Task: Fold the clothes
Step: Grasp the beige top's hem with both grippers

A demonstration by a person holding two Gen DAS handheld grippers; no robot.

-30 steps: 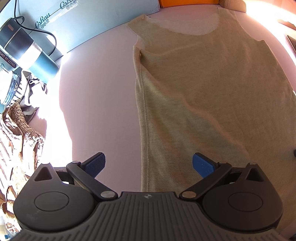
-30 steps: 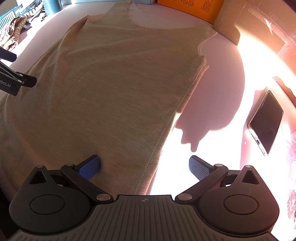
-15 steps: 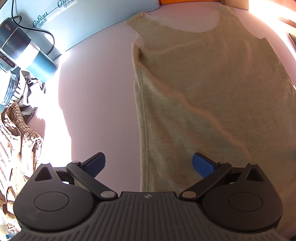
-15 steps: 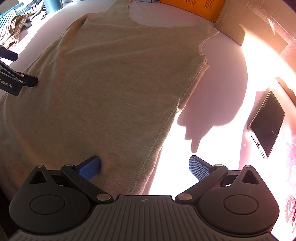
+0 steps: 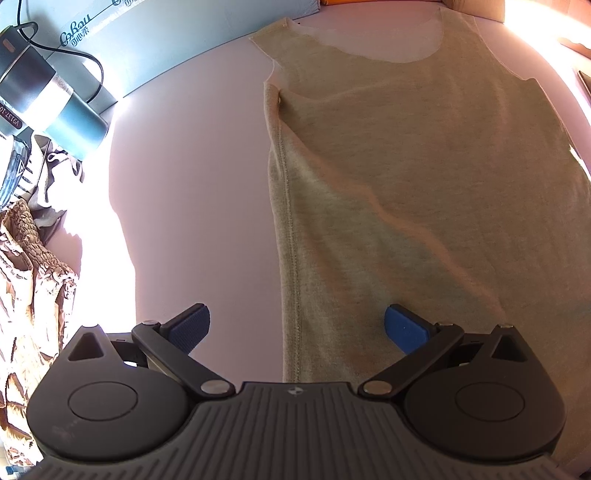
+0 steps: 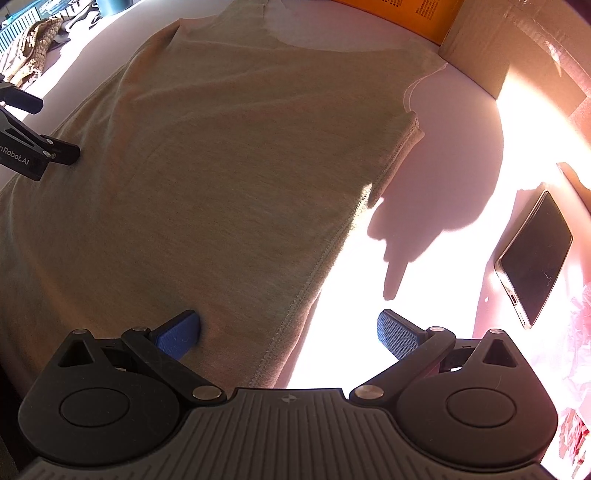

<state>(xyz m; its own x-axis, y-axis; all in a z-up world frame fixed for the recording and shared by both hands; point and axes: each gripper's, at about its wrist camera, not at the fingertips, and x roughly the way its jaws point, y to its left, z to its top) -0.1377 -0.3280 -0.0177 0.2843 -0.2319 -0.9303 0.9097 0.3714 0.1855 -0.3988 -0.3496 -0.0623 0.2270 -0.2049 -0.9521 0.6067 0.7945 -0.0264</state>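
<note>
A beige sleeveless top lies flat on the pink table, neckline at the far end; it also shows in the right wrist view. My left gripper is open and empty, straddling the top's left side seam near the hem. My right gripper is open and empty, straddling the right side seam near the hem. The left gripper's arm shows at the left edge of the right wrist view.
A dark flask with a cable, a light blue box and a brown crumpled garment lie at the left. A phone lies right of the top. An orange box and a cardboard box stand at the back.
Both grippers have moved slightly back toward the hem end, so the top sits a little lower in both views. Both stay open.
</note>
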